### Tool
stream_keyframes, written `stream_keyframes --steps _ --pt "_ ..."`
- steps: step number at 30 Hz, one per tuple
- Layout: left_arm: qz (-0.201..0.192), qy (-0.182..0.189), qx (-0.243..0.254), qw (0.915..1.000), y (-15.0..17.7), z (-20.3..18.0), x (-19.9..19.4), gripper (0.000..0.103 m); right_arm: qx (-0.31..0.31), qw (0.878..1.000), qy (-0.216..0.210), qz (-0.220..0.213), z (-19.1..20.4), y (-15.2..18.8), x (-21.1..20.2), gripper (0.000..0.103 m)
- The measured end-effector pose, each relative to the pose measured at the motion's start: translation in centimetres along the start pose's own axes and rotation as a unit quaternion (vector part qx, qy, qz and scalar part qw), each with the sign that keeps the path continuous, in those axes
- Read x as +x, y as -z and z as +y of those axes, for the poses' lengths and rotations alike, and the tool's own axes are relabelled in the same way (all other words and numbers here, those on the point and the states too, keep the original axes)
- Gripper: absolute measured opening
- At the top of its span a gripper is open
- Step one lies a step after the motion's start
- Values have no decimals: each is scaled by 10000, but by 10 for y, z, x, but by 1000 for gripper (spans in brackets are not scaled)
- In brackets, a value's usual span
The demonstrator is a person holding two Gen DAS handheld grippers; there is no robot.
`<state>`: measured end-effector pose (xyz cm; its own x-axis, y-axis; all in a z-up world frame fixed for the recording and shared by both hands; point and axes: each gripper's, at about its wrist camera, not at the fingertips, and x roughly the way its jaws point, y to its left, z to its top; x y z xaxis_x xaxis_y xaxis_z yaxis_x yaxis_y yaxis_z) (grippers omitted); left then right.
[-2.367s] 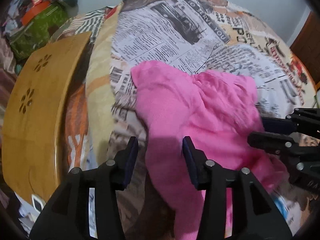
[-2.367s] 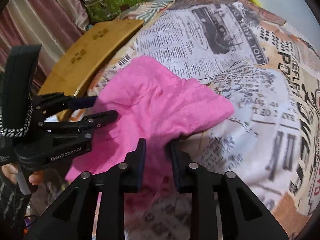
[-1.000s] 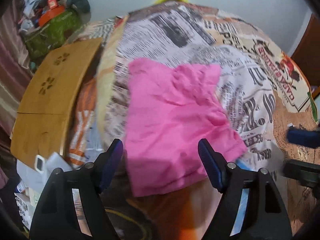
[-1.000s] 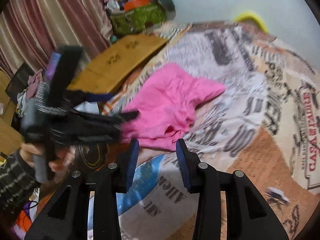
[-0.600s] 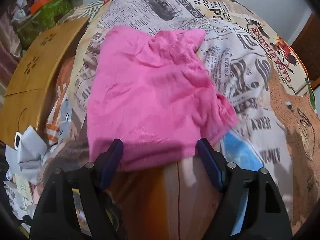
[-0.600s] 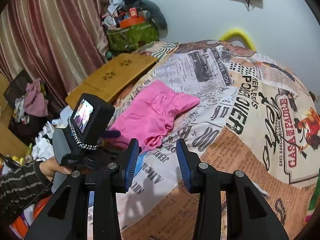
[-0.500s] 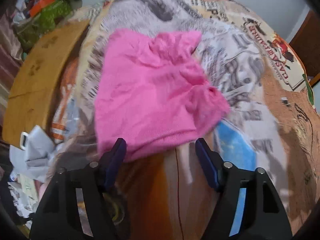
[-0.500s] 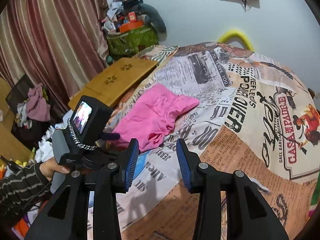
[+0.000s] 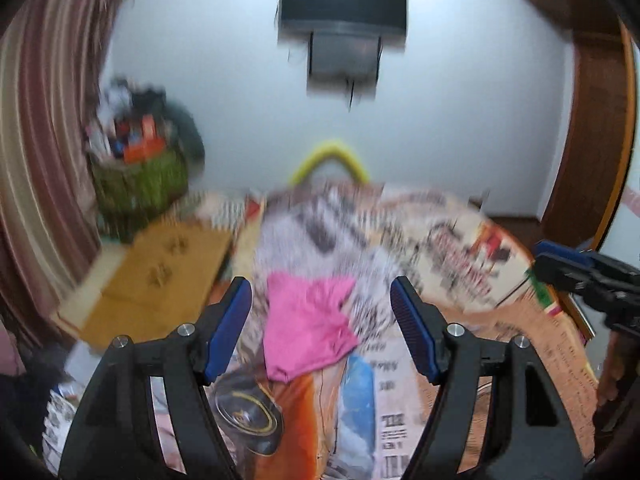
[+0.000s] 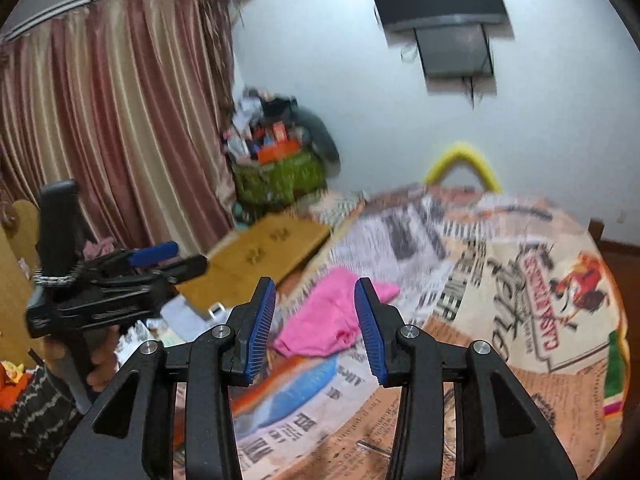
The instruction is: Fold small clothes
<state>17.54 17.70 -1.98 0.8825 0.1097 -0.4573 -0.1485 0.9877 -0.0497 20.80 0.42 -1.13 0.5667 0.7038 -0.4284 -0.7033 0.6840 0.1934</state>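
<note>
A pink garment (image 9: 308, 320) lies in a flat, folded heap on the newspaper-print bedspread (image 9: 440, 264), near the bed's left edge; the right wrist view shows the garment (image 10: 328, 320) too. My left gripper (image 9: 319, 292) hangs well above and back from it, jaws wide open and empty. From the right wrist view the left gripper (image 10: 176, 258) is at the left, held by a hand. My right gripper (image 10: 315, 292) is also open, with nothing between its blue pads (image 10: 260, 320). At the far right of the blurred left wrist view the right gripper (image 9: 540, 256) shows.
A low wooden table (image 10: 272, 248) stands left of the bed, with a green basket (image 10: 276, 176) of clutter behind it. Striped curtains (image 10: 120, 120) cover the left wall. A screen (image 10: 440, 0) hangs on the wall. A striped sleeve (image 10: 36, 408) is at the lower left.
Both grippers rose, pulled back from the pink garment and tilted upward. The garment now looks small and far, and the wall with the screen has come into view.
</note>
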Motion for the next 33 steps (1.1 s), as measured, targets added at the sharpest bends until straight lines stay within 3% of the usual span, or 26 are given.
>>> stream_keyframes --steps 6,11,15,22,24,33 --pt "-990 13 157 9950 -3 -25 -89 71 -382 9963 134 -752 41 -2 -59 38" --pt "-1398 -71 119 9901 10 -35 -131 73 -564 9898 349 -1260 70 9 -98 40" --pt "-1454 -14 27 9894 21 -38 -144 85 -620 9875 477 -1365 82 18 -112 46" --pt "-1336 -1 -34 9910 36 -40 -148 97 -359 9865 687 -1439 80 27 -115 81" --pt "-1346 -47 -14 9909 38 -40 -148 99 -307 9864 730 -1439 79 28 -116 87" --pt "-1406 -51 74 9900 46 -44 -153 102 -217 9865 841 -1387 79 34 -120 95"
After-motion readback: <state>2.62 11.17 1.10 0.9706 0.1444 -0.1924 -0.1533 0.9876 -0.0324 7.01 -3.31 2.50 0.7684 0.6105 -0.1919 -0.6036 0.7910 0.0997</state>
